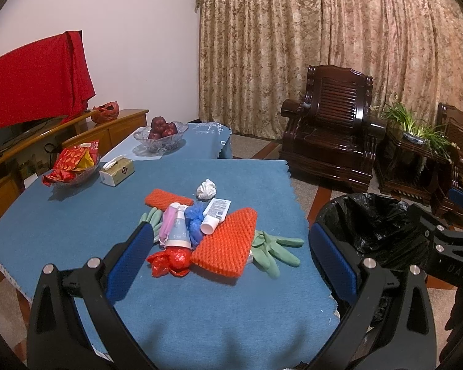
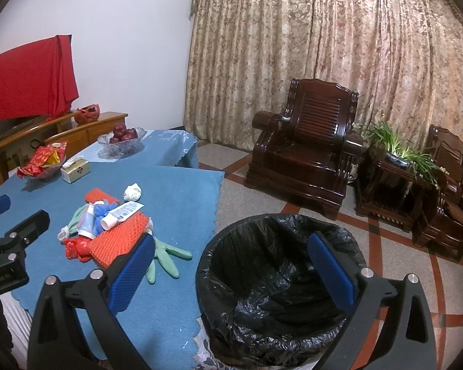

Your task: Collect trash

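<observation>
Spread hand-held gripper [image 2: 231,265] above table-edge bin [image 2: 281,280]

Black forked left gripper [image 1: 228,260] and right gripper [image 2: 231,269], blue textured pads [image 1: 129,260], silver screws, perhaps "DAS" lettering.

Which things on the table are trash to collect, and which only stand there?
For the job: orange foam nets, green gloves, spray bottle, white tube, paper ball, red wrapper, bin.

Just there: fruit bowl, snack dish, tissue box, armchair, plant.
</observation>
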The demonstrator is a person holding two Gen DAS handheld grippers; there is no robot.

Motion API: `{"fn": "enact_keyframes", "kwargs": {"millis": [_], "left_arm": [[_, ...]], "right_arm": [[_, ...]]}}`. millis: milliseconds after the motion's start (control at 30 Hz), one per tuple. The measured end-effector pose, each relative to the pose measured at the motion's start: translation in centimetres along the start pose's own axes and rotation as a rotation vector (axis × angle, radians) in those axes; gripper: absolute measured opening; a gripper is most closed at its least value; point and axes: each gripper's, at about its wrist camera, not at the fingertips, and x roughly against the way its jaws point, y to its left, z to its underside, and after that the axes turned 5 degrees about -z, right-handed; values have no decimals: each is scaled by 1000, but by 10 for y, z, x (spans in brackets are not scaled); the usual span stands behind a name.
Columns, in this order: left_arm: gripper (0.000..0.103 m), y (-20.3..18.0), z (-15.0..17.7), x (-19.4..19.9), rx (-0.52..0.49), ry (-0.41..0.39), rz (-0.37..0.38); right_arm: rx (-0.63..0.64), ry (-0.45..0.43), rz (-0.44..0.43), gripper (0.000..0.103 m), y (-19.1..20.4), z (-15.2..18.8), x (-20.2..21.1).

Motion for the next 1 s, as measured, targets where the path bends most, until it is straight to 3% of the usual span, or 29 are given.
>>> {"fn": "enact_keyframes", "kwargs": {"millis": [233,567,800,1000], "left_arm": [[98,15,16,-13,3,4,-2],[98,27,12,-20,25,25,-21],[98,70,19,-55,54,65,-105],[98,111,38,-87,61,102,-160]], "right_arm": [[-4,4,-9,97,1,5,-4],[-5,28,-48,97,11,1,-18],[3,66,-119,97,35,5,-56],[22,120,-190,89,73,15,-104]]}}
